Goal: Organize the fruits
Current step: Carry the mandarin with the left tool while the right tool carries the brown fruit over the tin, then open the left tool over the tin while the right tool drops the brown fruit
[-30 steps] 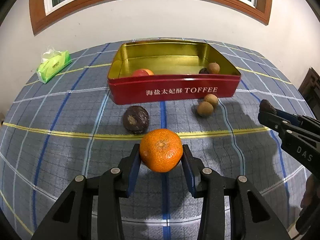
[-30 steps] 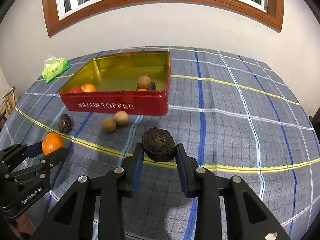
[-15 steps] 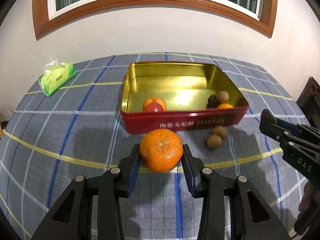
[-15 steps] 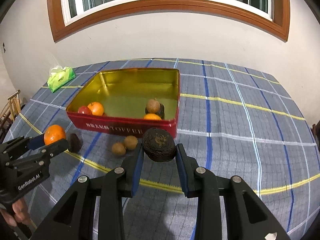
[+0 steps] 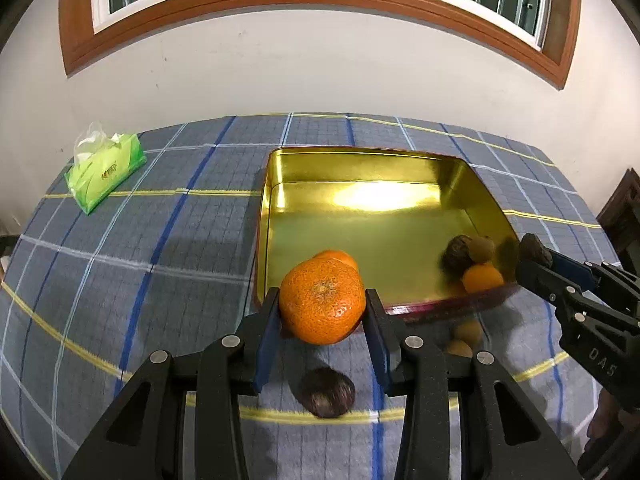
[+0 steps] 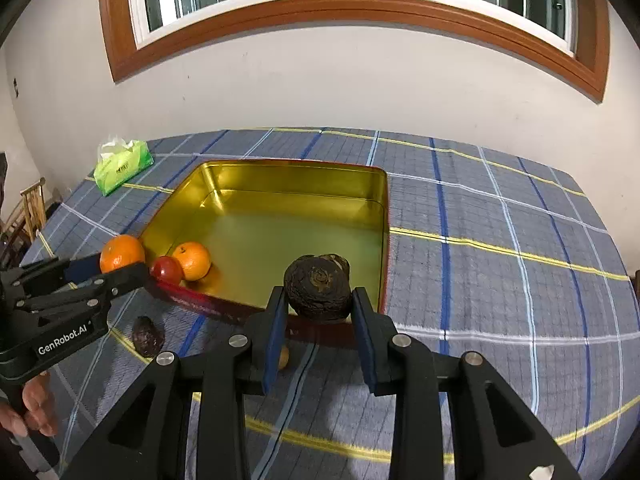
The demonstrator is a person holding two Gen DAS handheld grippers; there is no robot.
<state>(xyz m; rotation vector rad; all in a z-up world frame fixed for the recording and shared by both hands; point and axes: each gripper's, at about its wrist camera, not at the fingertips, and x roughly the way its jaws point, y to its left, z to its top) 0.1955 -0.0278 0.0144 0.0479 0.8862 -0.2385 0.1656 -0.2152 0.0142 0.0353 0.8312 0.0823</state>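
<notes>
Both grippers have risen and closed in on the red, gold-lined rectangular tin (image 6: 376,188).
The left gripper (image 5: 322,312), which earlier sat low over the blue plaid tablecloth (image 5: 160,248), is clenched on a round orange mandarin (image 5: 322,302) at the tin's near-left corner; the right gripper (image 6: 318,304) pinches a dark wrinkled fruit (image 6: 318,292) above the near rim, right of the loose dark fruit (image 6: 148,336).

Two wrist fisheyes close behind their fingers, facing the window wall, sharing the tin (image 5: 476,184) (image 6: 384,216)
</notes>
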